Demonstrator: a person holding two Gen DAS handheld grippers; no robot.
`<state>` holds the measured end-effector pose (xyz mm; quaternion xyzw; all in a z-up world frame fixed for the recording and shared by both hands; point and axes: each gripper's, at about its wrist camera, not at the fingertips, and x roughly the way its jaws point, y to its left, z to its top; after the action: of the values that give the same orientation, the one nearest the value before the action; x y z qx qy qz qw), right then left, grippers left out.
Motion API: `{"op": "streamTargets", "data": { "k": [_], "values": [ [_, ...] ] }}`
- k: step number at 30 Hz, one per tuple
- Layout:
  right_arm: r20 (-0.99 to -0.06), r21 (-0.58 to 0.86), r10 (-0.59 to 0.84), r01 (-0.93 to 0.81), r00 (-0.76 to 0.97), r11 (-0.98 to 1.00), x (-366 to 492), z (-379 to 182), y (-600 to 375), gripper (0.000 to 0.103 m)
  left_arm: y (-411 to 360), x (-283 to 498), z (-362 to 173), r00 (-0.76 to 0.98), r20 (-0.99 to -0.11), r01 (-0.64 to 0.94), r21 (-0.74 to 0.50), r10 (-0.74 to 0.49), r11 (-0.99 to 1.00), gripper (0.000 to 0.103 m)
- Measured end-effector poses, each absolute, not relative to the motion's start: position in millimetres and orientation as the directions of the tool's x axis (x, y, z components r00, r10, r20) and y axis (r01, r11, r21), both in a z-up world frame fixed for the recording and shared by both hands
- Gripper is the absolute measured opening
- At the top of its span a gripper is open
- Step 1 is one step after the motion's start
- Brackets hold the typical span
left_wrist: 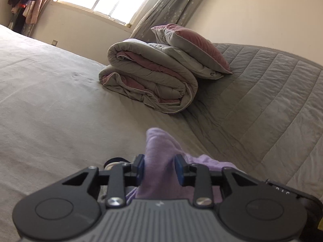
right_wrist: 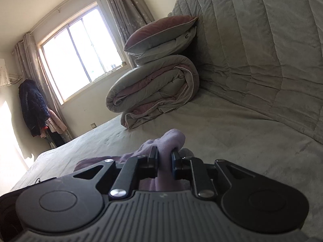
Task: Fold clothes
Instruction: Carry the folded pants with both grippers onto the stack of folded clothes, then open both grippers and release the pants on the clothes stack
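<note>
Left gripper (left_wrist: 159, 167): clenched on a bunch of lilac garment (left_wrist: 159, 147), blue pads (left_wrist: 180, 169) pressing in from both sides, a rounded fold of cloth poking up past the tips toward 12 o'clock. More of the same cloth trailing off toward 3 o'clock, low over the bed (left_wrist: 50, 104). Folded duvet (left_wrist: 147, 80) with 1 pillow (left_wrist: 191, 46) on top at 12 to 1 o'clock, well apart from the grip.

Right gripper (right_wrist: 164, 157): likewise pinched on the garment (right_wrist: 169, 141), a soft lump bulging above the fingers, the rest draping toward 9 o'clock over the bed (right_wrist: 222, 141). Duvet (right_wrist: 153, 88) and pillow (right_wrist: 161, 32) at 11 to 12 o'clock; window (right_wrist: 80, 54) at 10 o'clock.

So: 1 lilac piece held at 2 points, between the 2 grippers, close above or on the bed; which cannot be told. Shape of the whole piece hidden below the grippers, so stage of folding not readable.

Handling, as a judgement: light, limp knit, no stiffness, likely to sag and bunch between holds. Not fragile, mildly prone to slipping if pinched on too little cloth. Best taken at corners or hem edges, 2 layers caught together, held taut between both grips to keep creases straight.
</note>
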<state>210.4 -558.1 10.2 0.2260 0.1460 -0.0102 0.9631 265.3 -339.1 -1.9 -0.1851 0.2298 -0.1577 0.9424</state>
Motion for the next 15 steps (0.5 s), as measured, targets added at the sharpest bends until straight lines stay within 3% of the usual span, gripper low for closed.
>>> {"op": "streamTargets", "data": {
  "k": [2,5,10,13,15],
  "values": [
    [-0.306,0.432,0.018,0.122,0.952,0.893,210.6,-0.5,-562.5,0.020,-335.1,267.8,-2.4,0.855,-0.387,0.191,-0.383,-0.345,0.904,0.036],
    [-0.304,0.439,0.002,0.138,0.953,0.888,196.4,-2.0,-568.0,0.038,-327.5,265.2,3.1,0.865,-0.391,0.190,-0.326,-0.315,0.926,0.041],
    [-0.306,0.427,-0.022,0.158,0.952,0.891,166.2,9.4,-571.7,0.040,-317.4,243.6,20.1,0.863,-0.417,0.197,-0.238,-0.284,0.951,0.055],
    [-0.309,0.419,-0.035,0.169,0.951,0.892,147.9,16.4,-573.3,0.046,-315.6,223.0,32.2,0.856,-0.446,0.196,-0.186,-0.261,0.963,0.067],
    [-0.318,0.408,-0.038,0.174,0.947,0.896,135.0,22.6,-569.5,0.055,-317.0,208.9,40.2,0.848,-0.470,0.201,-0.144,-0.245,0.969,0.081]
  ]
}}
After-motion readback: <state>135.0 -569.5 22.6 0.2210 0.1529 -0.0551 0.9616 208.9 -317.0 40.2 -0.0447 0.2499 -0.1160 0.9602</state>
